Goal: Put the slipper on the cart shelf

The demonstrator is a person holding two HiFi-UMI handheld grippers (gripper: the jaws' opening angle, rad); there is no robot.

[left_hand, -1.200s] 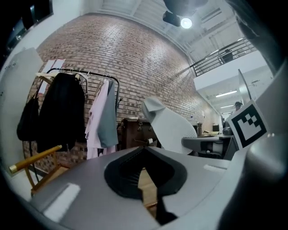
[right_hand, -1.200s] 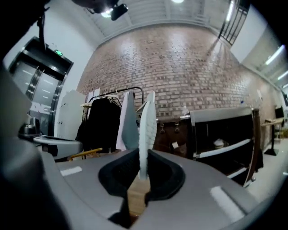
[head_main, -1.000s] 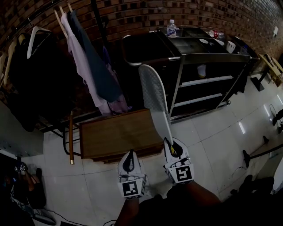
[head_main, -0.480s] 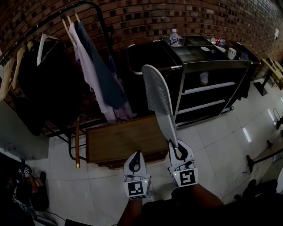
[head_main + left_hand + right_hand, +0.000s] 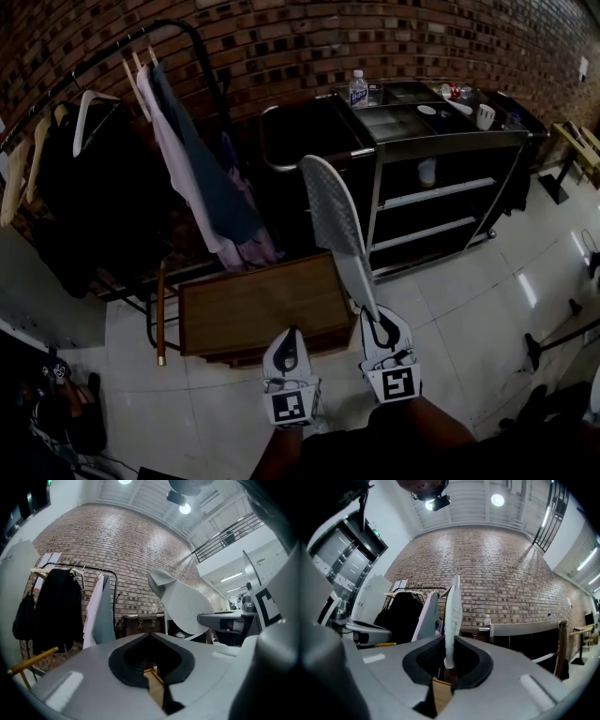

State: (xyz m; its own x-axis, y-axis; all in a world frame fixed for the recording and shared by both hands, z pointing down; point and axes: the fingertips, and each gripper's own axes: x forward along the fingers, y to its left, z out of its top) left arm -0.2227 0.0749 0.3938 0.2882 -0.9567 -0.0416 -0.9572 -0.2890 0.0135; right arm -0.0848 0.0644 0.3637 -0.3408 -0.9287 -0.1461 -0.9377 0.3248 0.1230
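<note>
Brick wall across the back. Clothes rack with hung garments at left; black cart with shelves at right. Low wooden tabletop sits in front of the rack. White slipper is held on edge, its near end clamped in the right tongs, far end raised towards the cart, well apart from the shelves. Left tongs are together, nothing between them, just beside the right. Water bottle stands on the cart top
</note>
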